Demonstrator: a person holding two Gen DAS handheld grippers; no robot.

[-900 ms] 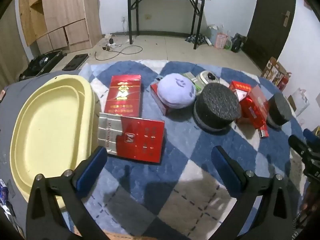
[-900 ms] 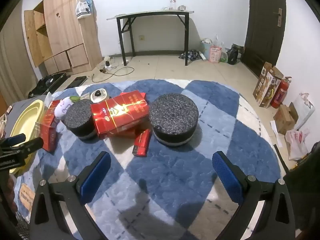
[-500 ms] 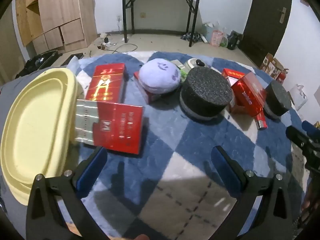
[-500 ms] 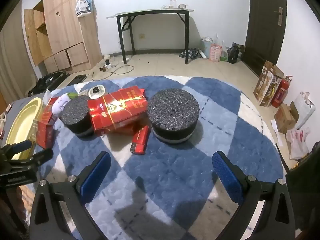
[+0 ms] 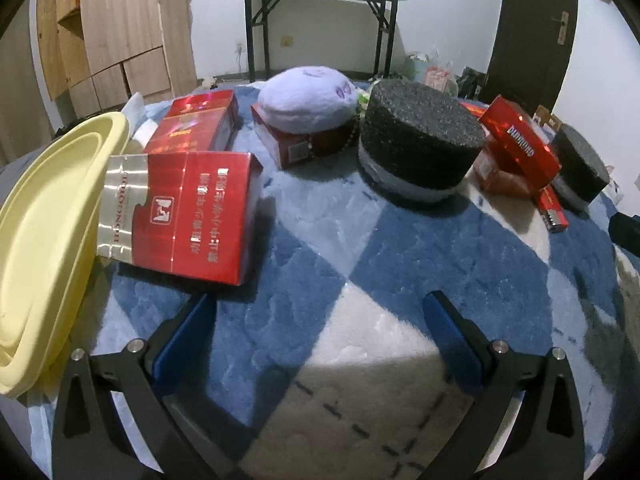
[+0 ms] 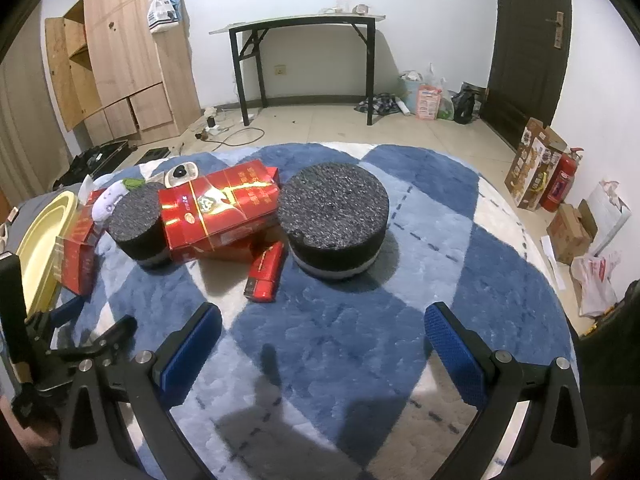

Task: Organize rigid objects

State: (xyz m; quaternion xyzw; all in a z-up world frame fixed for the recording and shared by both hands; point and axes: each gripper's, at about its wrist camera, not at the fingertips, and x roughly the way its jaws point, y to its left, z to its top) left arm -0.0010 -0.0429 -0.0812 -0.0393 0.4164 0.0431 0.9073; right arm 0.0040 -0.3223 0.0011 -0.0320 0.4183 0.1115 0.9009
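Observation:
In the left wrist view, my left gripper (image 5: pixel 320 332) is open and empty, low over the blue-and-white rug. A red-and-silver carton (image 5: pixel 180 212) lies just ahead of its left finger, leaning against the yellow tray (image 5: pixel 44 216). Behind are another red box (image 5: pixel 192 124), a purple plush (image 5: pixel 308 98) on a red box, and a black foam disc (image 5: pixel 420 136). In the right wrist view, my right gripper (image 6: pixel 320 340) is open and empty. Ahead of it lie a small red pack (image 6: pixel 266 266), a large red carton (image 6: pixel 220 204) and a big black foam disc (image 6: pixel 334 216).
A smaller black disc (image 6: pixel 138 224) and the yellow tray (image 6: pixel 40 240) sit at the left of the right wrist view, with the left gripper's frame (image 6: pixel 60 344) below them. Beyond the rug are a black table (image 6: pixel 304 28), a wooden cabinet (image 6: pixel 124 48) and boxes (image 6: pixel 532 172).
My left gripper has dropped lower and closer to the rug, so the red-and-silver carton looms larger. My right gripper has moved slightly towards the red boxes. Both stay open.

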